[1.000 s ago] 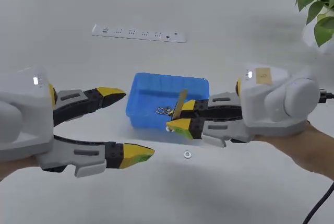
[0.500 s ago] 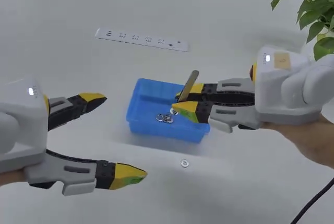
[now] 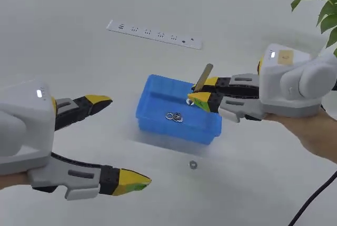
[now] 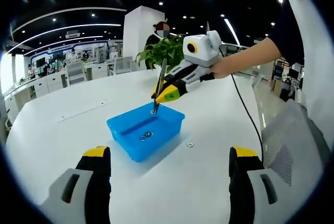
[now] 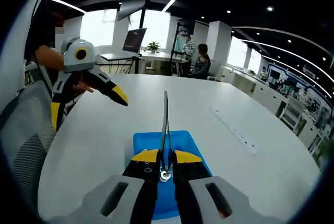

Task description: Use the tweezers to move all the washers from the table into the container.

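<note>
Right gripper (image 3: pixel 202 95) clamps the tweezers (image 3: pixel 203 76). Their tip holds the pinched washer (image 3: pixel 190 102) just over the blue container (image 3: pixel 174 131), at its far right side. Two washers (image 3: pixel 174 116) lie inside the container. The loose washer (image 3: pixel 192 165) lies on the table (image 3: pixel 79 52) just in front of the container. Left gripper (image 3: pixel 128 140) is left of the container, jaws spread wide, empty.

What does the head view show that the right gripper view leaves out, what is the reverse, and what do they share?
Head view: a loose washer on the table and two washers lying in the blue container. Right gripper view: a seated person and a monitor at far desks. Shared: the blue container, the tweezers clamped in the right gripper, the open left gripper and the power strip.
</note>
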Demonstrator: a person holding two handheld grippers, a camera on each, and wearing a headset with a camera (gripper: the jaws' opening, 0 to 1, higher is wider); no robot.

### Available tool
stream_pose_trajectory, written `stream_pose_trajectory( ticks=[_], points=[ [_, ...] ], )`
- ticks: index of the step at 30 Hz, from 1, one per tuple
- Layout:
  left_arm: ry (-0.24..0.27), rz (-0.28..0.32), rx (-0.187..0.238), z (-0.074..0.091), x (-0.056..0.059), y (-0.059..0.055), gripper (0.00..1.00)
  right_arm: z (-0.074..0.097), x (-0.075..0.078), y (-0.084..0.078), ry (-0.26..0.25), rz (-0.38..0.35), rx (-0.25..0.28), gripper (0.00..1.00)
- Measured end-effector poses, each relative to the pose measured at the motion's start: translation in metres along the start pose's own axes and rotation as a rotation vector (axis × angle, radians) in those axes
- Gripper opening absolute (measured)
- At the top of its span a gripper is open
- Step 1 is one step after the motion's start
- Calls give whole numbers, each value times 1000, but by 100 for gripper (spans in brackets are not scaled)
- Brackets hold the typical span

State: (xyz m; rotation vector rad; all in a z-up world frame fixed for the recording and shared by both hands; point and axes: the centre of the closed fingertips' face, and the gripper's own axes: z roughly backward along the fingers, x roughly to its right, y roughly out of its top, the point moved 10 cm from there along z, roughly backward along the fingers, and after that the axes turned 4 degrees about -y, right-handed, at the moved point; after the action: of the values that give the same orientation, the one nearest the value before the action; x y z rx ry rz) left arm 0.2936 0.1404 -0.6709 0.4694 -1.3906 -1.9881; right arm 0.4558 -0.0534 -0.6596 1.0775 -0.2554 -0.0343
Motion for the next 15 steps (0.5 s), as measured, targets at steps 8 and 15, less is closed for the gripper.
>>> stream_pose_trajectory(
  ticks=[8, 15],
  points=[
    [22, 20, -9, 7, 2, -5, 99, -20, 3, -18, 5, -26, -36, 10],
    [63, 14, 0, 12, -1, -5, 99, -29, 1, -35, 12, -53, -82, 10]
  ],
)
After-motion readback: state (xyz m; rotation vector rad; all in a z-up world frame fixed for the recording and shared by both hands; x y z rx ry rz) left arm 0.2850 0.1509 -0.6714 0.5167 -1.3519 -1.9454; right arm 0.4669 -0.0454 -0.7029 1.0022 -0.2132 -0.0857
